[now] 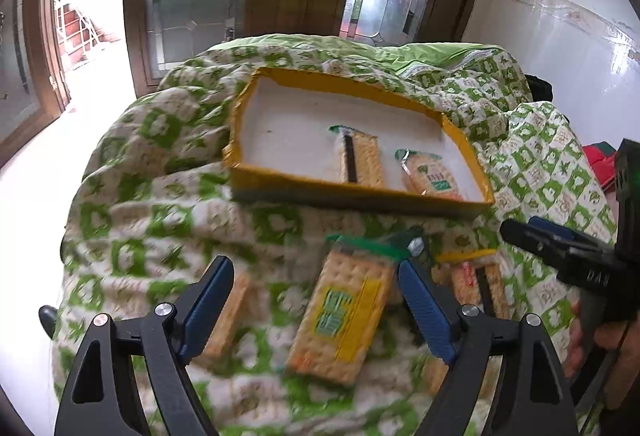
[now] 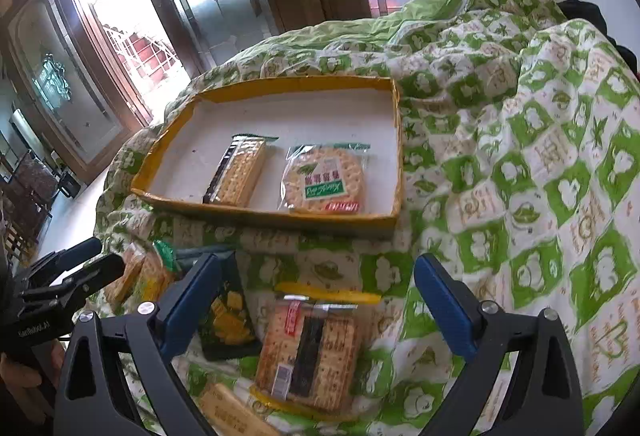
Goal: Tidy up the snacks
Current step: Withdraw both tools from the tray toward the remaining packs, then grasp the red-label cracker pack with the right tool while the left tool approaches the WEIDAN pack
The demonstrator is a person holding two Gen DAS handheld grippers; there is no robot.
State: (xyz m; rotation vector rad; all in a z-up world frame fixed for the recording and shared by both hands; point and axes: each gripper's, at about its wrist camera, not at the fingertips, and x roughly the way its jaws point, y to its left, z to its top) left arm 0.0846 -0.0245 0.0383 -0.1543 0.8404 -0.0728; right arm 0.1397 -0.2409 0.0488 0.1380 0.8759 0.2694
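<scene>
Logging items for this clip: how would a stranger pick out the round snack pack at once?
Find the shallow yellow box lying on the green-and-white quilt. Two packs lie on its white floor near the front wall; take the right one, the round cracker pack. Its neighbour, the rectangular cracker pack, is long with a dark stripe, while this one is a disc with a green-and-red label.

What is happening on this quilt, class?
A person is sorting snack packets into a yellow box with two handheld tools. A rectangular cracker pack and a round cracker pack already lie inside. Both tools are open: the left tool frames a green-labelled cracker pack, the right tool a red-labelled one.
</scene>
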